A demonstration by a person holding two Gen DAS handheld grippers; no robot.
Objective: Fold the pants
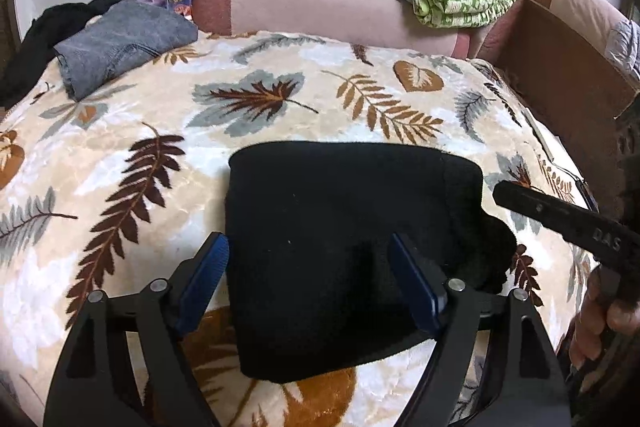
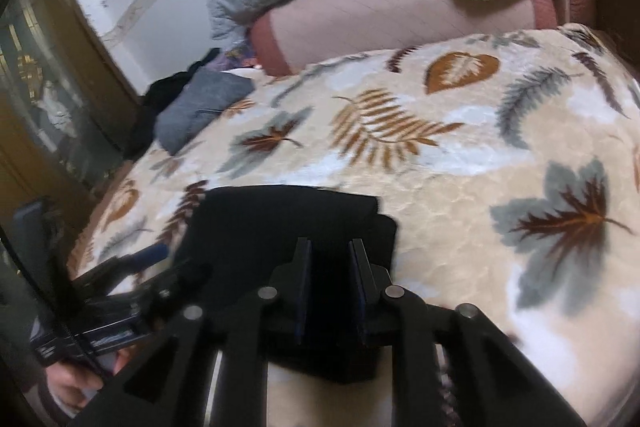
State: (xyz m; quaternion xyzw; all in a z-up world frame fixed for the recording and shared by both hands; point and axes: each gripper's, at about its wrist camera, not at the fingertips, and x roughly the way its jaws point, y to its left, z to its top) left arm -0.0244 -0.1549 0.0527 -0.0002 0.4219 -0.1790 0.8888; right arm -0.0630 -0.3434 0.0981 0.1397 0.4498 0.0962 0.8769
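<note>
Two grippers over one folded bundle: black pants [image 1: 340, 251] lie on the leaf-print blanket [image 1: 280, 99], right under and ahead of the left gripper [image 1: 310, 283], whose blue pads [image 1: 208, 275] stand wide, straddling the cloth w/o pinching. Right gripper [image 2: 330, 283] sits at the bundle's near edge, jaws narrow w/ a gap, apparently nothing clamped. Fabric looks soft, thick, light, prob. limp; layers may slide. Best grip: folded edge nearest the tools, pinching all layers.
</note>
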